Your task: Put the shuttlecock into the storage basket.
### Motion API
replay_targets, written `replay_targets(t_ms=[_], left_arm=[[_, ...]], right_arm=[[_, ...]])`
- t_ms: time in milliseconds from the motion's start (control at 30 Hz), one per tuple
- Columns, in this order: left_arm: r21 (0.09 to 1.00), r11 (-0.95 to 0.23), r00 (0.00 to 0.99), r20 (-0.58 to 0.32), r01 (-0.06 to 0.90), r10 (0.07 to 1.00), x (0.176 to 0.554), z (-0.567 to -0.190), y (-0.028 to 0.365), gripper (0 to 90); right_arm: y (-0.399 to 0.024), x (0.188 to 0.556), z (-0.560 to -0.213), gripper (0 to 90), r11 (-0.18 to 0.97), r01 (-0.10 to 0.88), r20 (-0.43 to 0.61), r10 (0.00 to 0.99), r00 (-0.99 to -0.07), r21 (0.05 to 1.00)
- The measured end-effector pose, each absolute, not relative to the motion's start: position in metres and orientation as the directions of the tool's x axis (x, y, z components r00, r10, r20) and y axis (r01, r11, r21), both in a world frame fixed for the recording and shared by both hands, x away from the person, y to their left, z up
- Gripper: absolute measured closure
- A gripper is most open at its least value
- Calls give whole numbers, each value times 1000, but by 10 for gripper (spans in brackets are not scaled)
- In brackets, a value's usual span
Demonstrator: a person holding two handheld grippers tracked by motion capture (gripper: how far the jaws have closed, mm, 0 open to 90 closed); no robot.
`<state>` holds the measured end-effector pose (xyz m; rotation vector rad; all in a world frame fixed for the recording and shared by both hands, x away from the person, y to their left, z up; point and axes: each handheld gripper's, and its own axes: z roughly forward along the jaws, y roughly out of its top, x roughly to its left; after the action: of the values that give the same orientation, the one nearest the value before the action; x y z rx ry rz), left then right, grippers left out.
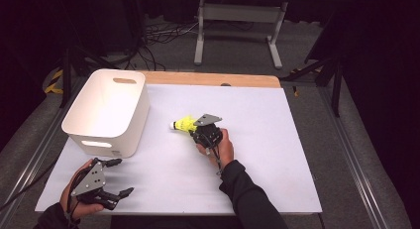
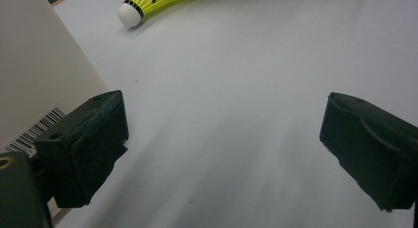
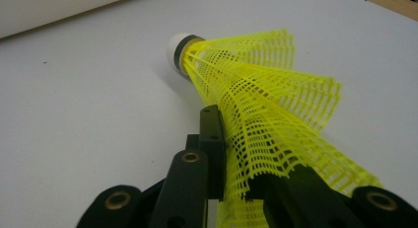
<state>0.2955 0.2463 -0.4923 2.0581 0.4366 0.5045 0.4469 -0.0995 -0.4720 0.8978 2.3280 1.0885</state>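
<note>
While the right gripper is clamped on the yellow mesh skirt of a shuttlecock near the middle of the white table, the shuttlecock's long axis is seen running from the gripper toward about ten o'clock in the high view, with the white cork tip leading and the flared skirt trailing into the jaws. In the right gripper view the skirt is shown pinched flat between the two black jaws, its mesh crumpled into folds, and the cork is pointed away from the camera toward about eleven o'clock, low over the table surface or resting on it; which of the two cannot be told. The white bin is placed at about nine to ten o'clock from the shuttlecock, apart from it, with its open top facing up and a slot handle cut in each short wall. The cork is therefore already aimed roughly toward the bin, and the coming move is judged to be a carry along that same line, up over the near wall.

The left gripper is held at the near left corner of the table, at about seven o'clock from the shuttlecock and well apart from it, with its jaws spread wide and nothing between them. In the left gripper view the bin's wall is seen just beside the left-hand jaw, and the shuttlecock lies far off at about eleven o'clock. The right hand is plainly the nearer one, and the grip is already made by it
</note>
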Motion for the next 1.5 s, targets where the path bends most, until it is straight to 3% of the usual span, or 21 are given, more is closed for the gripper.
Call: replay_targets(t_ms=[933,1233,1500], left_arm=[[861,-495,848,172,117,501,296,-493,246,58],[857,-502,853,170,119,493,296,-493,244,58],[855,-505,859,170,115,483,296,-494,243,60]], right_arm=[[-128,410,-445,874,451,292,-79,641,-763,844],[-119,406,-455,862,535,286,-104,584,-805,795],[-118,412,-461,842,538,307,-87,586,-805,785]])
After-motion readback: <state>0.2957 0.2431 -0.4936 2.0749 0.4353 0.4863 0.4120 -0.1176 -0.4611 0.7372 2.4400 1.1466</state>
